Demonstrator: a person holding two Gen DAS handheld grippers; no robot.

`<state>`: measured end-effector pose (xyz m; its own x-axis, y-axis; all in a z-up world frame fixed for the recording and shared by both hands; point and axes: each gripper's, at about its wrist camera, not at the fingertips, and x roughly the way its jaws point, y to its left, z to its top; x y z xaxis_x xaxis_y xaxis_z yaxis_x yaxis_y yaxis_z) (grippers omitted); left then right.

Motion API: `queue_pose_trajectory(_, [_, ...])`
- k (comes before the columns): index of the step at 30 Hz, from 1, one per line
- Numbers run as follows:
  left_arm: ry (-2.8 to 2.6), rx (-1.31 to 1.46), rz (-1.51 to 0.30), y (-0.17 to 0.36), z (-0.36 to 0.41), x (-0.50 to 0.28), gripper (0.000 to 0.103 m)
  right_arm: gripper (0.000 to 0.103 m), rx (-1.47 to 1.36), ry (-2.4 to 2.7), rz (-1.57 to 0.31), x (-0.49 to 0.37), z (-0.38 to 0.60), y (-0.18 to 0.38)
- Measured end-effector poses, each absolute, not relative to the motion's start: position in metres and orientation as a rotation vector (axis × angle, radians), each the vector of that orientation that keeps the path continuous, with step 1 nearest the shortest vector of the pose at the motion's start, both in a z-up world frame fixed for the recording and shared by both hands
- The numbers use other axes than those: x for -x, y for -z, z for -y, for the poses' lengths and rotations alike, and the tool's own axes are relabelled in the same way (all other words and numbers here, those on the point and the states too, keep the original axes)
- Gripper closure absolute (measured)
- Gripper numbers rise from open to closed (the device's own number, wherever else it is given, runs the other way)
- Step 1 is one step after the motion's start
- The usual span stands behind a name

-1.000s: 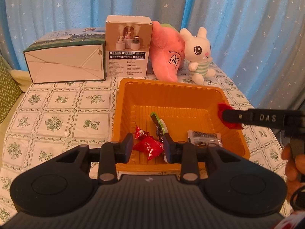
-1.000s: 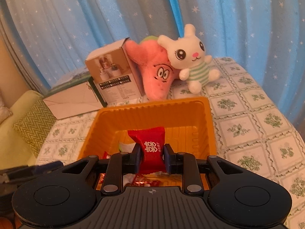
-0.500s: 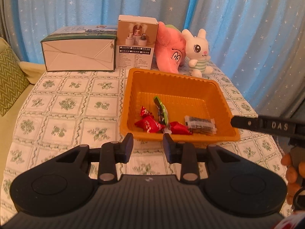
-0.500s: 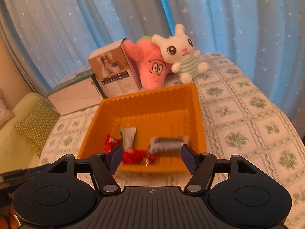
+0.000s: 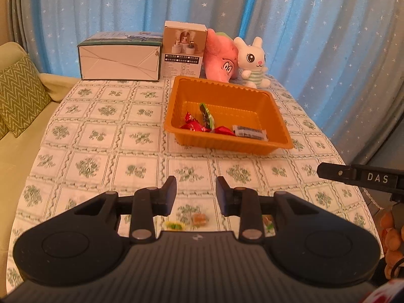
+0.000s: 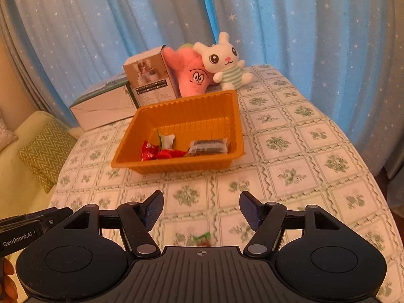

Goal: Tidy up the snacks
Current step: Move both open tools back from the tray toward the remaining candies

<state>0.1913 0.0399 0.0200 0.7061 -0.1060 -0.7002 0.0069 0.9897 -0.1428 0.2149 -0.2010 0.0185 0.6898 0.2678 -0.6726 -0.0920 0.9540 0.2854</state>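
Both claws pulled back from the orange ribbed plastic tray (image 6: pixel 176 162) since a second ago; it sat right under the fingers then, now open tablecloth lies between. Right claw (image 6: pixel 200 210) had the red wrapped snack clamped then; its jaws have just been opening, now stand wide apart, nothing between them. Left claw (image 5: pixel 195 194) is empty too, jaws part-open with a narrow gap, unchanged.

Nearest, on the green-floral checked table (image 5: pixel 101 136): three small wrapped candies just in front of the left claw body, a yellow-green one (image 5: pixel 173 225), an orange one (image 5: pixel 199 219), and a green-orange one (image 5: pixel 268 223) partly hidden behind the right finger. Right view shows one green-wrapped candy (image 6: pixel 202 238) near its body (blurred, can't tell which).

Mid-table: the tray, holding red foil snack packets (image 6: pixel 161 152), a green-and-white packet (image 5: pixel 207 119) and a clear packet with dark contents (image 6: pixel 209 146), all at the tray's near end.

Behind the tray: a tall white-and-brown product box (image 5: pixel 183 50), a long white carton with green top (image 5: pixel 120 59), a pink plush (image 5: pixel 222 59), and a white bunny plush in striped shirt (image 5: pixel 252 61). Blue star-print curtain (image 5: pixel 315 38) at back; a green zigzag cushion (image 5: pixel 19 96) off the table's left edge.
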Motion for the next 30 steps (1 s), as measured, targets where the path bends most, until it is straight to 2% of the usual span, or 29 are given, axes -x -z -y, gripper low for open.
queue_pose_trajectory(11, [0.05, 0.121, -0.811, -0.012, -0.039, -0.145, 0.073, 0.036, -0.194, -0.187, -0.809, -0.165, 0.21, -0.014])
queue_pose_trajectory(30, [0.056, 0.099, -0.855, 0.006, -0.028, -0.124, 0.073, 0.036, -0.114, -0.197, -0.86, -0.134, 0.2, 0.011])
